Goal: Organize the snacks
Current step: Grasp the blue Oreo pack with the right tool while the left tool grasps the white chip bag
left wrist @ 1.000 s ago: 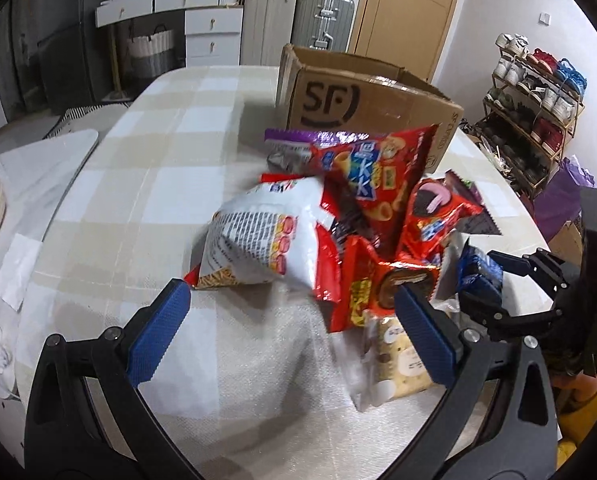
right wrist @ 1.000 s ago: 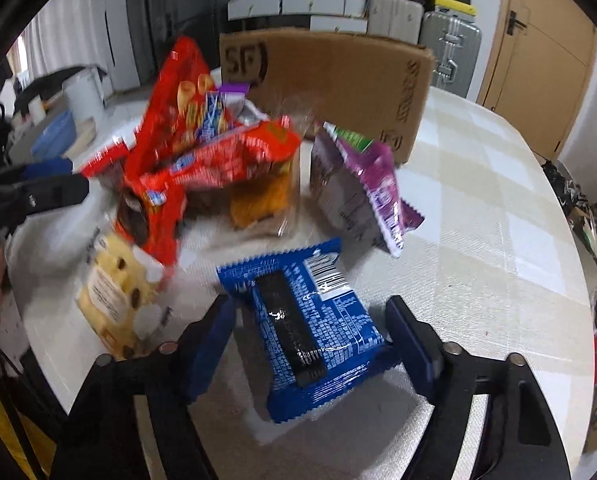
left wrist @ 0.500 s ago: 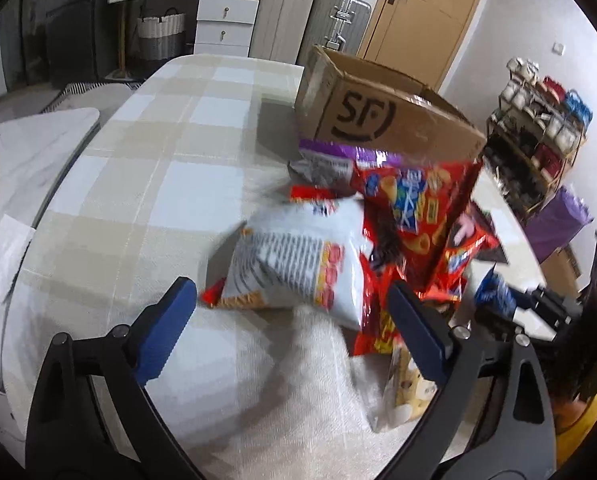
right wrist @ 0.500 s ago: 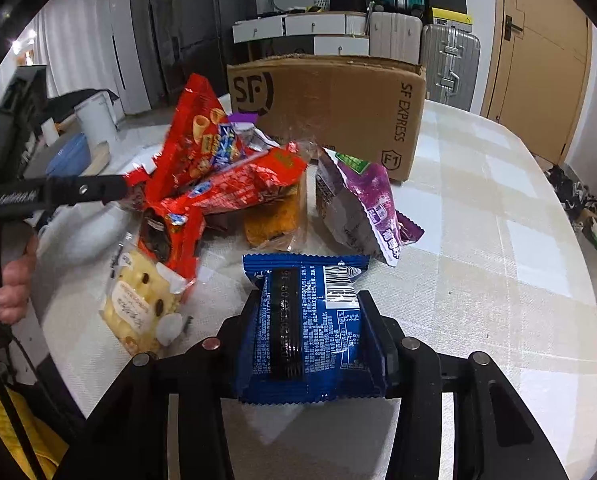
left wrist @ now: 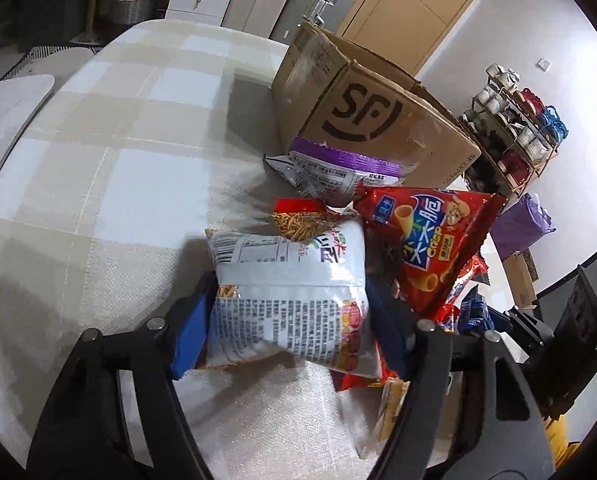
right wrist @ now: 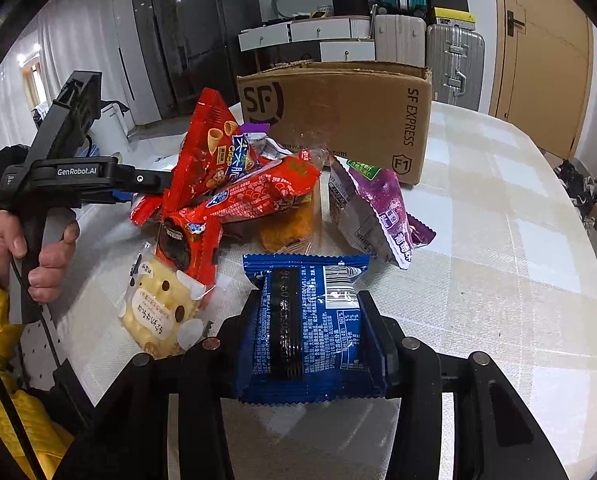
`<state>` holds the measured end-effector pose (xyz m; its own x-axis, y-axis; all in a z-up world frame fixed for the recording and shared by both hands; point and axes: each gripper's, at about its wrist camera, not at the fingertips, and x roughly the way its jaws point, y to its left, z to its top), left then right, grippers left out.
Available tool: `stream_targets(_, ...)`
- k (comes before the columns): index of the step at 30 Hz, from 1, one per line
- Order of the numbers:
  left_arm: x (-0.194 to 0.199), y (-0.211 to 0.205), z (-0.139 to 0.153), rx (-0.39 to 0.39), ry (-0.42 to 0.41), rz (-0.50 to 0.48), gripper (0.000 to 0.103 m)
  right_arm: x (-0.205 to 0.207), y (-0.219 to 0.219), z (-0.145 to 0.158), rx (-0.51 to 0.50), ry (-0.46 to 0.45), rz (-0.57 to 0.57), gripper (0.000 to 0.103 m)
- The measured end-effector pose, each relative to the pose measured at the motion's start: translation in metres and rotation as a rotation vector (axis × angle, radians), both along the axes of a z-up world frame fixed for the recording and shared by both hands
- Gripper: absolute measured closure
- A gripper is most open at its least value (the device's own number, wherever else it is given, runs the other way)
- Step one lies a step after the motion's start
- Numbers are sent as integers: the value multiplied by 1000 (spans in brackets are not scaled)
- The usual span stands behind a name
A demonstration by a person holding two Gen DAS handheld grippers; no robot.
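Left wrist view: left gripper (left wrist: 288, 312) closed from both sides on white crinkly foil snack bag with printed text panel (left wrist: 288, 296), blue pads pressed into the bag's flanks, bag apparently raised a little off the checked beige tablecloth (left wrist: 110, 184). Rest of pile just beyond: red glossy crisp bag with corn-cone print (left wrist: 426, 240), purple-edged silver packet (left wrist: 330, 174) touching the brown corrugated SF cardboard box (left wrist: 362, 116). Box interior not visible from here. Right wrist view: right gripper (right wrist: 310, 340) clamped on blue foil biscuit packet with black centre seam (right wrist: 308, 328), packet held flat between the fingers, near table edge, well short of the box (right wrist: 338, 116). Still loose on cloth: red crisp bag (right wrist: 210, 148), long red wrapper (right wrist: 254, 196), clear-wrapped yellow cake with dots (right wrist: 160, 308), orange snack in clear wrap (right wrist: 286, 228), purple packet (right wrist: 372, 210). Box top open, contents hidden. Judgement: early stage; two items gripped, none visibly stowed, at least five left to move, presumably into the box.
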<state>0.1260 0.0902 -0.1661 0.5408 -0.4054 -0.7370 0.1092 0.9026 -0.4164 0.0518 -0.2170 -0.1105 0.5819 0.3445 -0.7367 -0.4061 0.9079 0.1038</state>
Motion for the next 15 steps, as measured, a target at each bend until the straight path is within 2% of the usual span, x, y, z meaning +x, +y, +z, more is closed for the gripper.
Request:
stream_targets(4, -5, 6, -3, -37, -12, 10, 44, 2, 1, -2, -1, 6, 1, 57)
stream_targets(7, -8, 8, -3, -23, -20, 20, 47, 3, 2, -2, -1, 2, 0, 57)
stream_targets(11, -18, 20, 5, -36, -41, 57, 47, 1, 1, 6, 14, -10, -9, 57)
stream_targets(15, -35, 35, 22, -40, -91, 76, 47, -2, -4, 22, 71, -19, -23, 57)
